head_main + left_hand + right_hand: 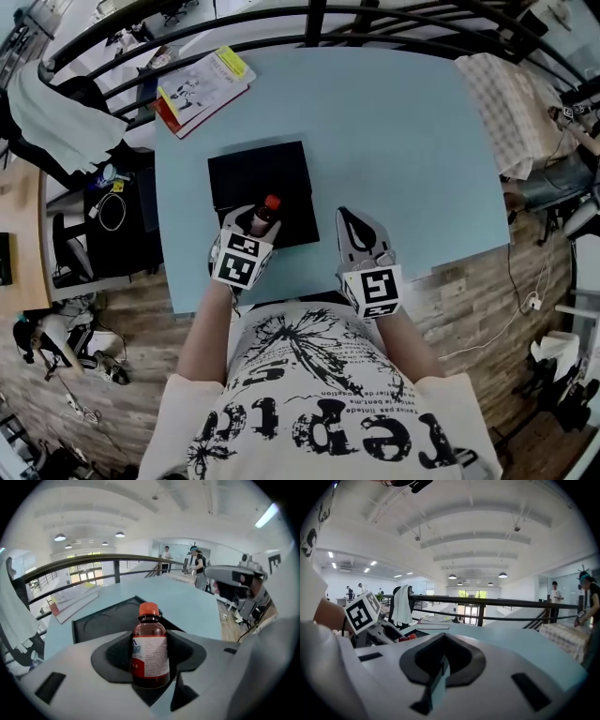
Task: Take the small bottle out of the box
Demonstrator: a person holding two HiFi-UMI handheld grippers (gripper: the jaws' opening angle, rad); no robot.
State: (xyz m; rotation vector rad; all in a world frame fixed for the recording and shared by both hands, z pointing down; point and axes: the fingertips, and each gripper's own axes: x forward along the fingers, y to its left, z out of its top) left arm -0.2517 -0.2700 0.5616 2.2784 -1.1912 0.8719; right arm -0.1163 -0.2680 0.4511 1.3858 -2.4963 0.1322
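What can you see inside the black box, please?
The black box shows a dark lining with empty curved recesses. Its near part is hidden behind the left gripper and the small bottle it holds.

A light blue table (394, 141) fills the middle of the head view. A stack of books (202, 89) is laid on it toward 11 o'clock, near the corner, with a yellow note on the top cover. A dark curved railing (309, 19) is seen past the table's 12 o'clock edge. A white garment (56, 122) is draped over a chair at 10 o'clock, off the table. A checked cloth (511, 103) is spread beside the table at 2 o'clock. Wood flooring (469, 300) is seen at 4 o'clock, with a white cable (532, 302) lying across it. In the left gripper view, people (199, 566) are seen standing far off, and round lamps (59, 537) are lit on the ceiling.
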